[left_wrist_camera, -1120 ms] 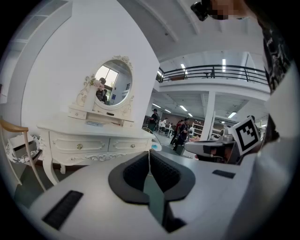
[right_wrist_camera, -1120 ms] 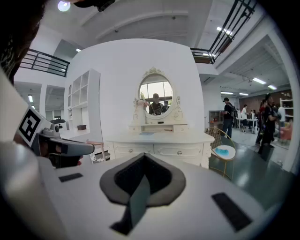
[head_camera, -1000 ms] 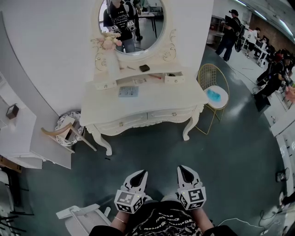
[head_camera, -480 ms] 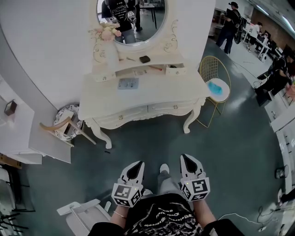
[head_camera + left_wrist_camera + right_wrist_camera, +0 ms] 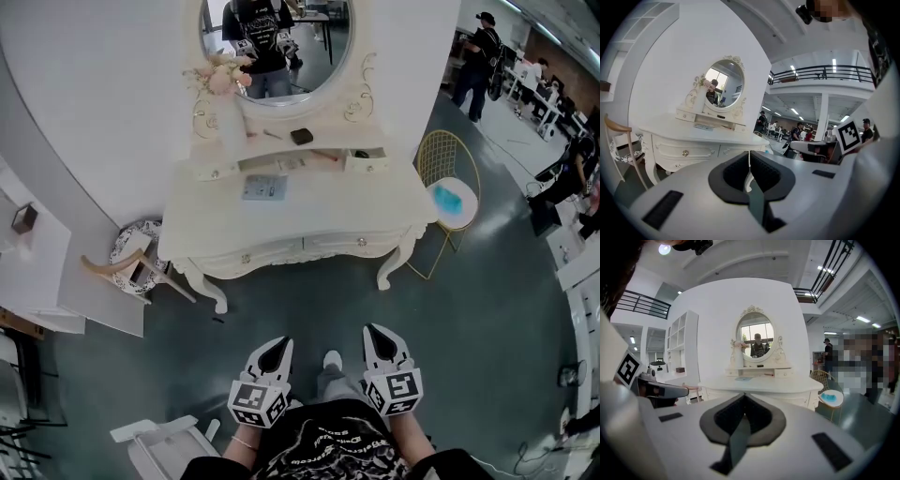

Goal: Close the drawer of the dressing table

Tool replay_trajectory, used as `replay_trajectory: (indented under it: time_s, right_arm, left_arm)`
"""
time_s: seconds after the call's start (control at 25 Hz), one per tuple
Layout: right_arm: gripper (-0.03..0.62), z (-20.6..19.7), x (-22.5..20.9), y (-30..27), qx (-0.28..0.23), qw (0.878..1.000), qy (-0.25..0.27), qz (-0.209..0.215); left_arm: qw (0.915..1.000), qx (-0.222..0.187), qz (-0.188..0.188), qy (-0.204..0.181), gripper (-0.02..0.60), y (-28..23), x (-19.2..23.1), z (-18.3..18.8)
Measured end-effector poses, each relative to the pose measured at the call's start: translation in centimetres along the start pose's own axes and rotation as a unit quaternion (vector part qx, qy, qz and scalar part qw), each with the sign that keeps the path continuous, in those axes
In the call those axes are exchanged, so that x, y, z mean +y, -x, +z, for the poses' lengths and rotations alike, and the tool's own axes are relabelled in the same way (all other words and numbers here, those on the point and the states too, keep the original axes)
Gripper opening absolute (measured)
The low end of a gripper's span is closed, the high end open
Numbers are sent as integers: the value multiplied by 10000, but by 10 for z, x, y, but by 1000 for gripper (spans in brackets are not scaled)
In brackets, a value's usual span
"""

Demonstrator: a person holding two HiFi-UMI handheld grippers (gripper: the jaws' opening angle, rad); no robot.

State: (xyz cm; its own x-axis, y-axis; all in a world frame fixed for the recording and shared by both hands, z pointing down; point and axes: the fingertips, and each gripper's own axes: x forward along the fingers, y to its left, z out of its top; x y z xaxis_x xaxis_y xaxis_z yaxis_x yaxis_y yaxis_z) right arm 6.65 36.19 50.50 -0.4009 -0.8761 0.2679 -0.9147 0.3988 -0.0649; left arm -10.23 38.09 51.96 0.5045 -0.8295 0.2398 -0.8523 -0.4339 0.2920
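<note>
- The dressing table (image 5: 309, 211) is cream-white with curved legs and stands against a white curved wall (image 5: 94, 112).
- Its oval mirror (image 5: 277, 47) reflects the person who holds the tools.
- One pale blue paper (image 5: 263, 187) lies on the flat surface, toward the left.
- On the raised shelf (image 5: 281, 142) under the mirror there is a small black object (image 5: 301, 136). A white vase (image 5: 230, 131) with pink flowers stands at its left end.
- The small drawer (image 5: 366, 159) at the right end of this shelf seems pulled a little forward, with a dark gap at its top.
- The two wide front drawers (image 5: 246, 258) look flush with the table front.
- The left tool (image 5: 272, 354) and the right tool (image 5: 380, 339) are side by side low in the head view. They are above the dark green floor (image 5: 309, 305), point toward the table and are well apart from it.
- Both tools are clenched with nothing between the jaws. On the left one only a thin slit of light shows between the pads.
- A gold wire chair (image 5: 441, 150) stands just to the right of the table, with a blue thing (image 5: 453, 199) on its white seat.
- A wooden chair (image 5: 117, 270) stands to the left, near a white unit (image 5: 37, 272).
- Farther right, the room opens into a hall where people (image 5: 483, 56) stand near desks.
</note>
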Motion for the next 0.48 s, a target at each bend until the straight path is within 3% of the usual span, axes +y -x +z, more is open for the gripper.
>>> replay_trajectory:
  time_s: [0.48]
  right_arm:
    - [11, 7, -30, -57, 87, 9997, -75, 215]
  left_arm:
    - [9998, 94, 188, -22, 21, -54, 19, 14]
